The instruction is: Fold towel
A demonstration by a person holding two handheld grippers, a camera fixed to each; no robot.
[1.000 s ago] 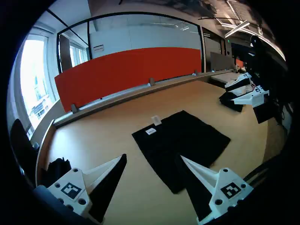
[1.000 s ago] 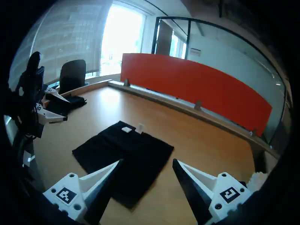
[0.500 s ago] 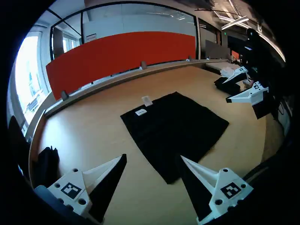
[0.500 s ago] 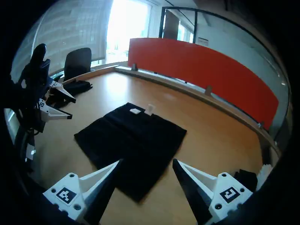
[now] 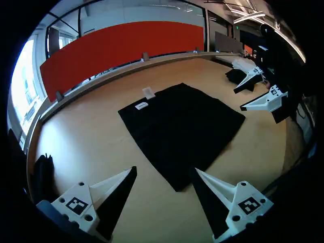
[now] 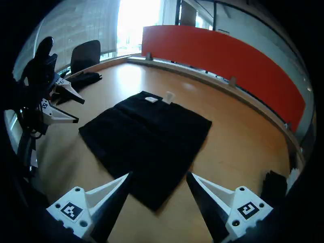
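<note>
open office, big pale wood table (image 5: 89, 133) with a long red partition (image 5: 121, 44) running along its far edge, from 10 to 1 o'clock in the left gripper view. bright window (image 6: 137, 20) at 12 o'clock in the right gripper view, dark chair (image 6: 83, 56) below it at 10 o'clock. black towel (image 5: 182, 121) lies spread flat on the wood near the table's middle, one layer as far as i can tell, faint creases. two small white tags (image 5: 141, 106) sit at its far edge, about 11 o'clock of the cloth. its near corner points between the fingers of the left gripper (image 5: 165, 169), which is spread wide and grips nothing. right gripper (image 6: 158, 174) is the same: fingers well apart, gripping nothing, the towel's near corner low between them. from the left gripper view the right gripper sits at 2 o'clock, off the towel's right edge, held in dark-sleeved hands. bare wood rings the towel on all sides, widest at 9 o'clock in the left gripper view and at 3 o'clock in the right gripper view. a dark bundle (image 6: 85, 79) lies by the chair at 10 o'clock, and another dark heap (image 6: 275, 184) at 4 o'clock near the table's rim, both well apart from the towel.
</note>
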